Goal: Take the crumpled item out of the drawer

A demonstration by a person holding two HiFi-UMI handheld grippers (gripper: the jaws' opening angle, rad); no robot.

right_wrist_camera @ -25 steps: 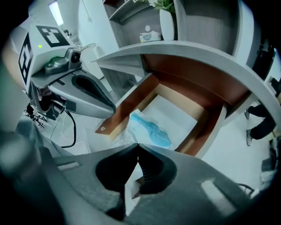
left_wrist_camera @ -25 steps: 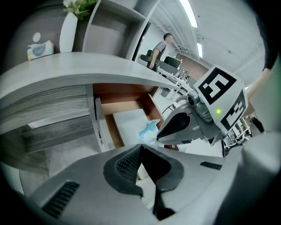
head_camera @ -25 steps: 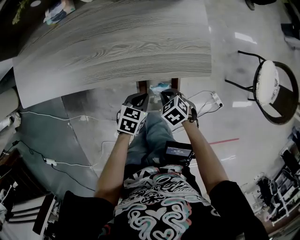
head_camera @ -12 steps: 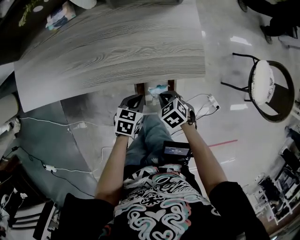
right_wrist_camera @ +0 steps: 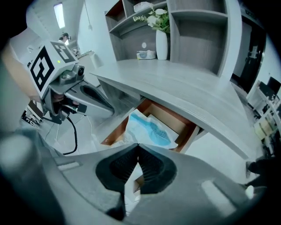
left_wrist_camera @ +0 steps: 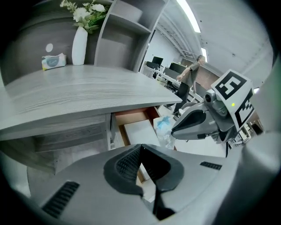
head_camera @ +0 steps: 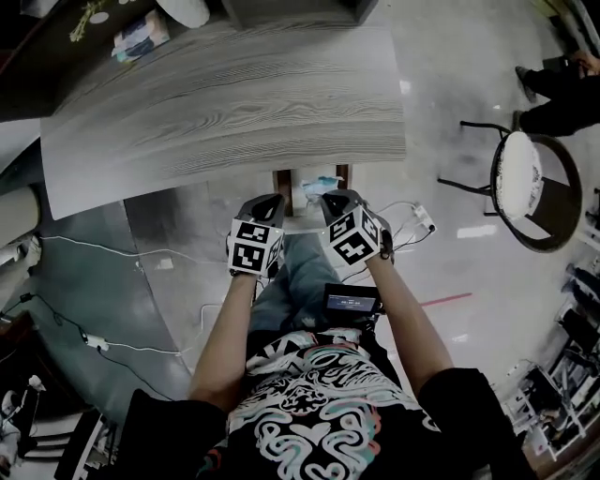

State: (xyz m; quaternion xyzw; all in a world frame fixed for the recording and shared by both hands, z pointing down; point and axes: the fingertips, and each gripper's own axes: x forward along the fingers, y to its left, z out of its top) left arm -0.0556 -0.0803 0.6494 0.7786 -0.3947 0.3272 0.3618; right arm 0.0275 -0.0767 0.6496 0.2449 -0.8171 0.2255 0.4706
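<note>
White vase (left_wrist_camera: 79,46) with flowers (left_wrist_camera: 85,11) beside a tissue pack (left_wrist_camera: 53,61); round-seated chair (head_camera: 518,175) well apart.

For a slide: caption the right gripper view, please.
Right gripper, jaws shut, hovers above the open drawer, where the crumpled white-and-blue wrapper lies.

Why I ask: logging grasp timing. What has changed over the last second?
A bystander walked nearer the chair. The left gripper and right gripper barely moved, both shut and empty; the crumpled item remains in the open drawer.
</note>
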